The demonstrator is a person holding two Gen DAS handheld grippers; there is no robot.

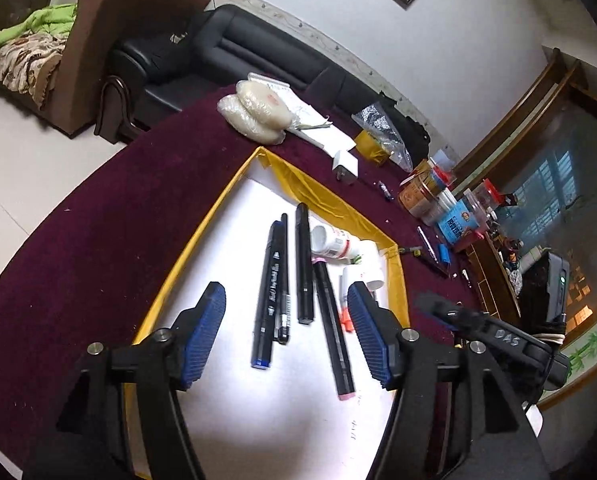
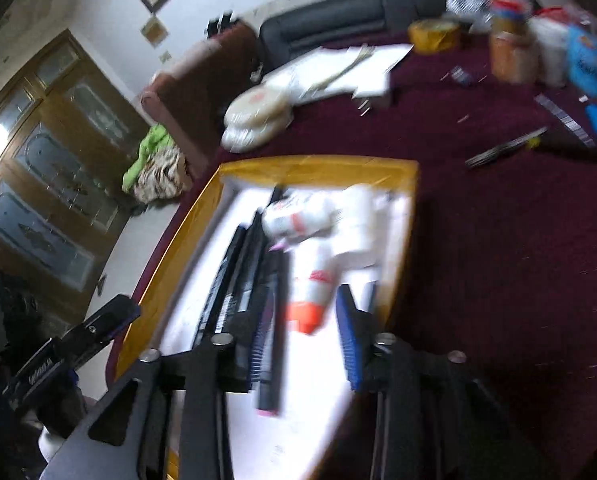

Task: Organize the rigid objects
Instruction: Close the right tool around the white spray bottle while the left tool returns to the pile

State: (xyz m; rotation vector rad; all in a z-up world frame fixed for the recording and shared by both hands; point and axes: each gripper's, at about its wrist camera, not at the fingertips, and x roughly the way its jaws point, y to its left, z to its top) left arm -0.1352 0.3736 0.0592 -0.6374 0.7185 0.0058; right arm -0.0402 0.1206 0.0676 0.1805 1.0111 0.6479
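While the left gripper (image 1: 286,328) hung over the white sheet (image 1: 226,240) with its blue-padded fingers (image 1: 204,332) spread wide and nothing between them, the pens lay in a rough row beneath it. A blue-tipped marker (image 1: 267,296) lay furthest left, touching a thin black pen (image 1: 284,280) beside it; a stubby black marker (image 1: 304,264) came next, and then a longer pink-ended marker (image 1: 332,328) angled away toward the right pad. A white bottle (image 1: 332,242) lay on its side at the far edge of the sheet, close against the yellow tape border (image 1: 202,232).

The right gripper (image 2: 304,340) was also spread apart, holding nothing, and its view was badly smeared. An orange-capped white tube (image 2: 312,288) lay on the sheet just ahead of its fingers, with the dark markers bunched to its left.

Beyond the taped sheet, the maroon tablecloth (image 1: 98,216) carried a white charger block (image 1: 345,166), a roll of yellow tape (image 1: 374,146), some wrapped round cakes (image 1: 258,108) and a cluster of jars (image 1: 430,192).
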